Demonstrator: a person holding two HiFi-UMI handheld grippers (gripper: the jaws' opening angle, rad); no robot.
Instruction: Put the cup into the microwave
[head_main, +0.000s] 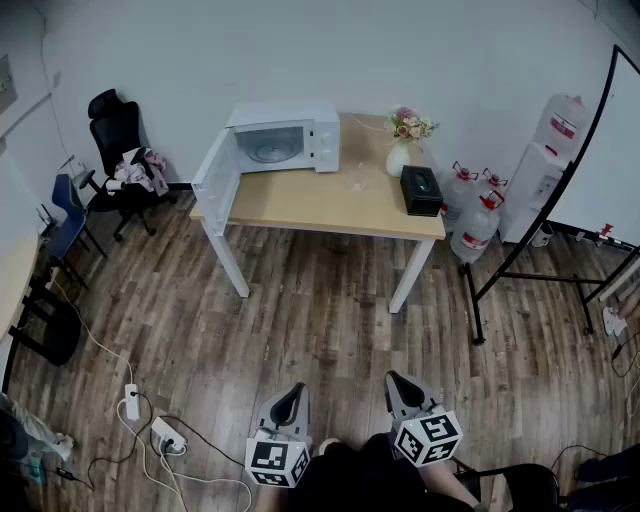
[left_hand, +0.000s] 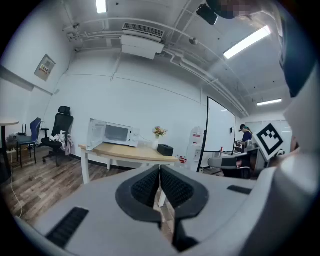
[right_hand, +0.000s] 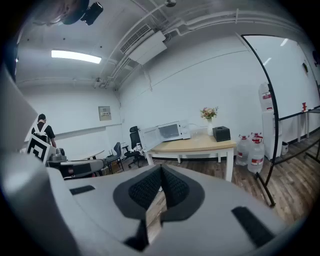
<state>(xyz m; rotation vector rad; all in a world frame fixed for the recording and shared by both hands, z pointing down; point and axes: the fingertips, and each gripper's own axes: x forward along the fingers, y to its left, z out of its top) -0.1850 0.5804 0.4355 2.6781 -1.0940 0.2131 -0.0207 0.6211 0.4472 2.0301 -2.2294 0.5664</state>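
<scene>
Left gripper (head_main: 296, 390) and right gripper (head_main: 394, 379): jaws together, empty, well apart from table (head_main: 330, 208). Microwave (head_main: 285, 142) door open. Cup (head_main: 357, 183) on table beside it.

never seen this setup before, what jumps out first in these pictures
The white microwave stands at the back left of the wooden table, its door swung wide open. A vase of flowers and a black box sit at the table's right end, with water jugs on the floor beyond. At the bottom of the head view, the left gripper and right gripper are far from the table, fingers closed on nothing.
</scene>
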